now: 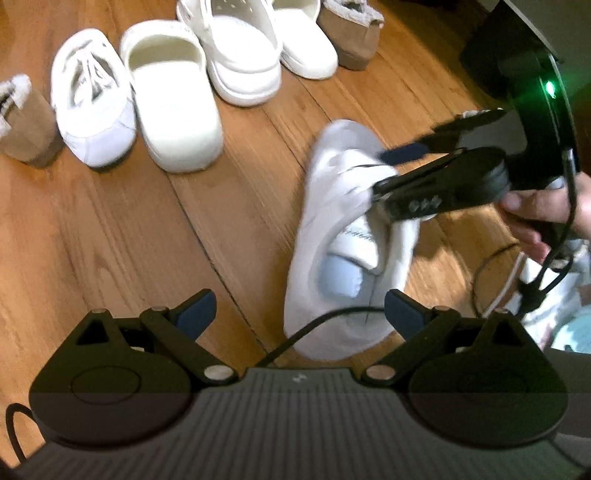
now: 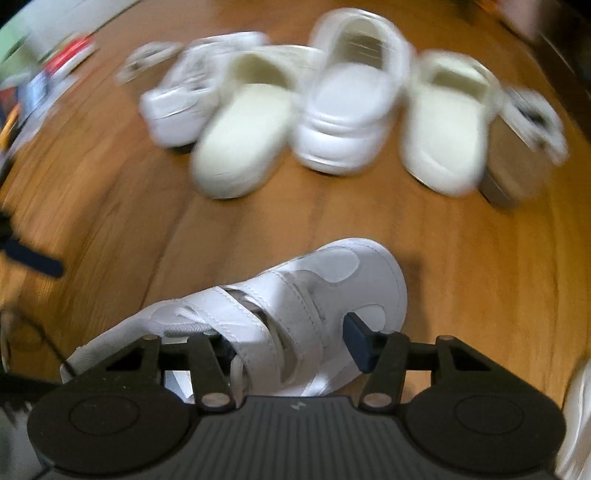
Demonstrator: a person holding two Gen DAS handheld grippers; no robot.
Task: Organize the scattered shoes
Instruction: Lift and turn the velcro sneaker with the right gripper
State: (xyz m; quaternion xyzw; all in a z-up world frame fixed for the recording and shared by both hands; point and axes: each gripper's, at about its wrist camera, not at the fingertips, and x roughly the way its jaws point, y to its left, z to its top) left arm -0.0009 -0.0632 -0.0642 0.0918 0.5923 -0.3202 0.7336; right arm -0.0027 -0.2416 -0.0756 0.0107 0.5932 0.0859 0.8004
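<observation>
White strap sneaker: smooth leather-like upper, two broad stitched straps, padded collar. It lies on the wood-plank floor, apart from the row behind. Right gripper: fingers set around the sneaker's strapped upper, one inside the collar, one outside. Left gripper: fingers spread wide, holding nothing. Row behind: a laced white sneaker, glossy moulded cream clogs, and tan fleece-lined boots.

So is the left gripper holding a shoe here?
No, the left gripper is open and empty; the strapped sneaker sits in the right gripper.
</observation>
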